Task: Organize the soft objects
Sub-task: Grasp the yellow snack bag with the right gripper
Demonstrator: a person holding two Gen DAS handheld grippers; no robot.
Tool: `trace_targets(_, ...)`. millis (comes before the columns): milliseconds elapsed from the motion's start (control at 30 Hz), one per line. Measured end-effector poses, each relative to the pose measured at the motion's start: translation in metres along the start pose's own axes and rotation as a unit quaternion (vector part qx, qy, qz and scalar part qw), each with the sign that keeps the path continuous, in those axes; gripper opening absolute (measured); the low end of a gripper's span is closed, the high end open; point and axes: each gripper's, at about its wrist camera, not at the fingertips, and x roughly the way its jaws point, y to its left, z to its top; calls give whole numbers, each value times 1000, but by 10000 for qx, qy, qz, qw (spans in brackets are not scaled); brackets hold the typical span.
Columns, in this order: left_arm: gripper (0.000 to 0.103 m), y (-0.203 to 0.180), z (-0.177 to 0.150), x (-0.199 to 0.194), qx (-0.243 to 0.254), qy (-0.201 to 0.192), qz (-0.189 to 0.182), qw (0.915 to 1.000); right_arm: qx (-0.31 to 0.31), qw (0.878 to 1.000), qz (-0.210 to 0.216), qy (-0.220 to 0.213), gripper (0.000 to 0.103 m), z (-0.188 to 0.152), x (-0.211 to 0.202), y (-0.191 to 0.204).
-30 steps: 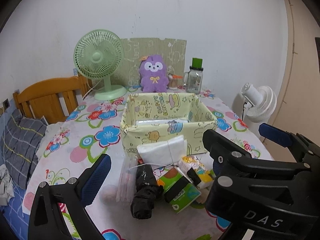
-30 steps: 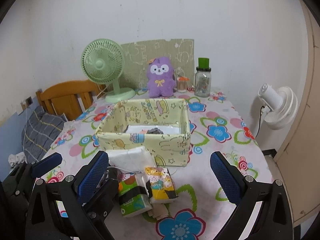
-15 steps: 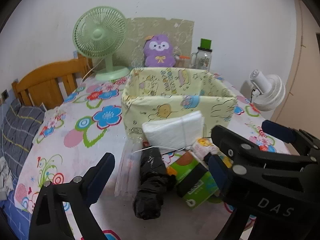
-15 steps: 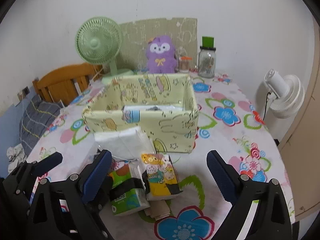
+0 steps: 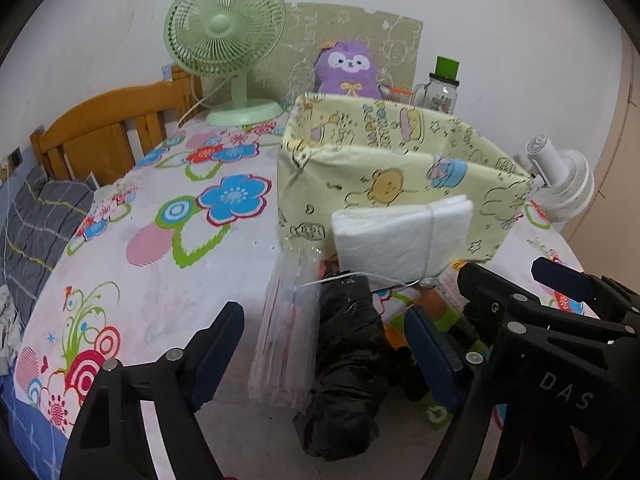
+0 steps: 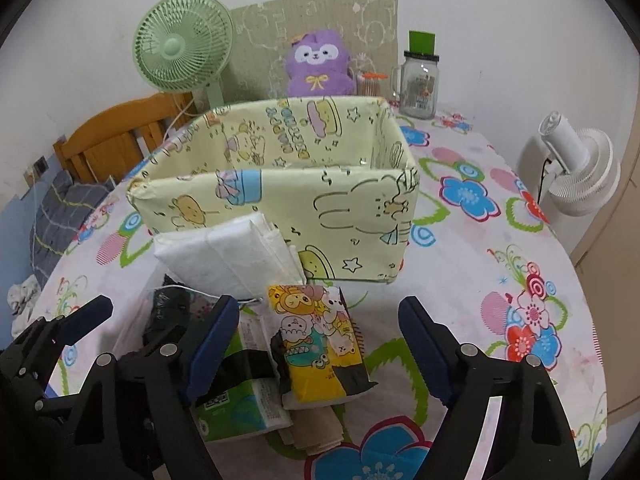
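Before box (image 6: 360, 216): two tissue packs (image 6: 320, 340), one white bundle (image 6: 228, 256).

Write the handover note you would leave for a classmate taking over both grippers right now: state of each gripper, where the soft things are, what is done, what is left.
Left gripper: open, empty, low over the black bundle and clear sleeve.
Right gripper: open, empty, around the yellow tissue pack.
The pile lies in front of the box: white napkin stack against its front wall, green tissue pack beside the yellow one.
Done: nothing from this pile is boxed; the box's inside is hidden.
Left: lift each item into the box.
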Motion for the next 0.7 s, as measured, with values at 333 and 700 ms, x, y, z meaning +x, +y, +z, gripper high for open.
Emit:
trace_targets(333, 68, 3, -1, 16, 7, 155, 19, 9999, 140, 9995, -24, 267, 78, -1, 23, -7)
trace_targets(700, 67, -2, -2, 17, 224, 140, 169, 9995, 275, 9985, 148, 450, 55, -5, 36, -6)
